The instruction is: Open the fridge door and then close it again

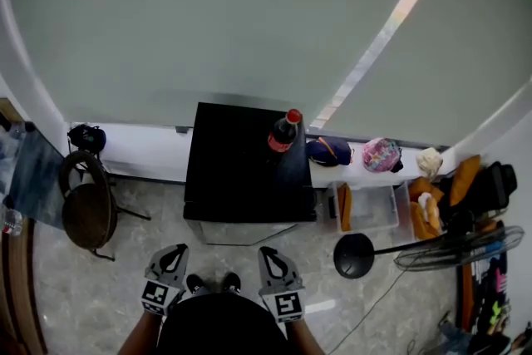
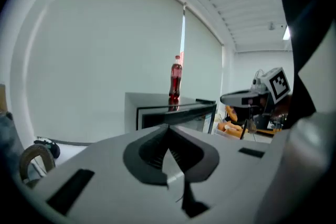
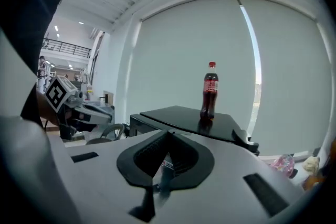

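Short of the fridge [image 1: 248, 179], its door apparently closed, the left gripper [image 1: 173, 255] and right gripper [image 1: 273, 255] hang clenched and empty. Opening seems unstarted; next, one gripper must reach the door edge.

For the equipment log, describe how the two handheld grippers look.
The left gripper and right gripper match: pale grey, wedge-shaped bodies with black ridged pads that taper to a point at the jaws. Each carries a cube printed with black-and-white square markers. No cables are visible.
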A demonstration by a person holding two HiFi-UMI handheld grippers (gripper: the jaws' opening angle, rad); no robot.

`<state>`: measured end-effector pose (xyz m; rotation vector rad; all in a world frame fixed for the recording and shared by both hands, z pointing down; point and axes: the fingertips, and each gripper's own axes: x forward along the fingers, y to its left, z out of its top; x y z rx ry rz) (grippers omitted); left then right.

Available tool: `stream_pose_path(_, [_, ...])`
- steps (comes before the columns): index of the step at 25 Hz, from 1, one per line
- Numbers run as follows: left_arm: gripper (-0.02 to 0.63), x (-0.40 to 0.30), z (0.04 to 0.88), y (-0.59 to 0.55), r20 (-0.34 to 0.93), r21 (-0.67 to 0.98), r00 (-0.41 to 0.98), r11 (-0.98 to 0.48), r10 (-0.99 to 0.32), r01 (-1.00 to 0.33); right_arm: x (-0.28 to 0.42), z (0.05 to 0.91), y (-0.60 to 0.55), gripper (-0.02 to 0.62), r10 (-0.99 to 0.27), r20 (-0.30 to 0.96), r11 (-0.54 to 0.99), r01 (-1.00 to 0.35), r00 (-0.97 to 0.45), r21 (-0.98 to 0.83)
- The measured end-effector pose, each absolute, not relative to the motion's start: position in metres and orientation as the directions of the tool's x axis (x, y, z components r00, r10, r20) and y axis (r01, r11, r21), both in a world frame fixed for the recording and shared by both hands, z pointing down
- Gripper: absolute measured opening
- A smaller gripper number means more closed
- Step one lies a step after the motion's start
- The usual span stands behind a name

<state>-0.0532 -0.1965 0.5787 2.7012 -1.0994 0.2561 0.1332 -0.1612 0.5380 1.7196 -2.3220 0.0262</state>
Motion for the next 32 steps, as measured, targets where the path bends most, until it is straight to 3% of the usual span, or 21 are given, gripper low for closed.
stream_pose_path(6, [0.008, -0.059, 0.508, -0.178, 0.134, 0.102, 0.674, -0.666, -0.727, -0.739, 0.160, 0.497, -0.123, 0.012, -0.977, 0.114, 0.190, -0.976, -0.178, 0.104])
stream_pose_path(14, [0.007, -0.058, 0.505, -0.181, 0.123, 0.096, 0.641, -0.634, -0.757, -0.767, 0.166, 0.480, -0.118, 0.011, -0.992, 0.033, 0.123, -0.988, -0.121, 0.090])
stream_pose_path(32, [0.008, -0.058, 0.503, -0.179, 0.124, 0.061, 0.637, -0.635, -0.761, -0.770, 0.164, 0.477, -0.118, 0.011, -0.991, 0.024, 0.134, -0.984, -0.132, 0.121])
